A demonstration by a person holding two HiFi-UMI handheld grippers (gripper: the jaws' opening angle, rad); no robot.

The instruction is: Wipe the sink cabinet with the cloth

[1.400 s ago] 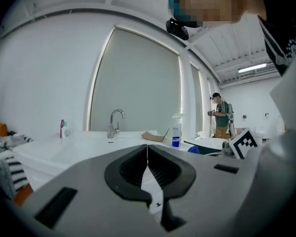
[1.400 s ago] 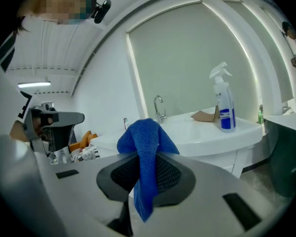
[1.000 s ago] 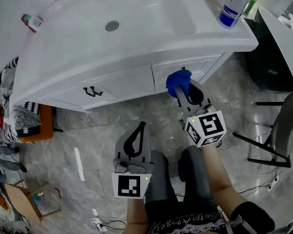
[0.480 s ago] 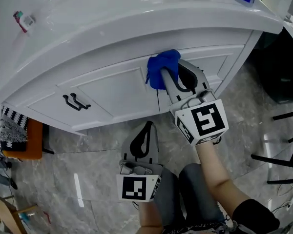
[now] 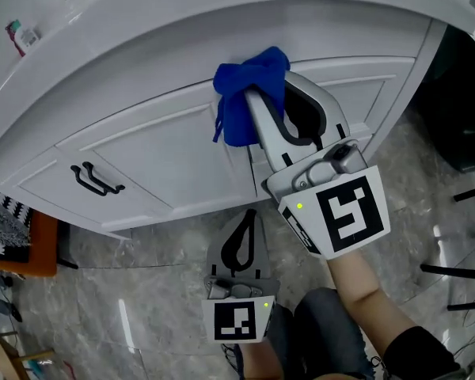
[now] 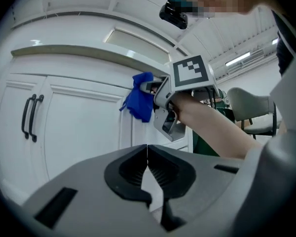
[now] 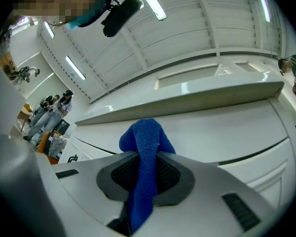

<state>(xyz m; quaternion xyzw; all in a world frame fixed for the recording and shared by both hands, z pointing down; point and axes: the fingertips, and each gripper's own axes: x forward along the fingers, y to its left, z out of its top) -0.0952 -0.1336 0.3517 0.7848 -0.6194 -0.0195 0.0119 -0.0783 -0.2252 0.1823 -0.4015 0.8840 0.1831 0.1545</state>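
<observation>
The white sink cabinet (image 5: pixel 150 157) fills the upper half of the head view under the curved basin rim. My right gripper (image 5: pixel 257 93) is shut on a blue cloth (image 5: pixel 247 101) and holds it against the cabinet front, high up near the seam between the doors. From the right gripper view the cloth (image 7: pixel 144 162) bulges out between the jaws, with the cabinet front (image 7: pixel 227 137) close behind. My left gripper (image 5: pixel 249 218) hangs low above the floor, shut and empty. Its own view shows the jaws closed (image 6: pixel 147 158), the cloth (image 6: pixel 139 101) and the cabinet door (image 6: pixel 79 127) beyond.
A black double handle (image 5: pixel 95 179) sits on the left door. Grey marble floor (image 5: pixel 142 291) lies below. An orange stool with patterned fabric (image 5: pixel 12 240) stands at the left edge. A dark bin (image 5: pixel 467 93) and chair legs (image 5: pixel 459 271) are at the right.
My right gripper has risen with the cloth along the cabinet front, up toward the basin rim and slightly left. The head has come closer to the cabinet. The left gripper has stayed low.
</observation>
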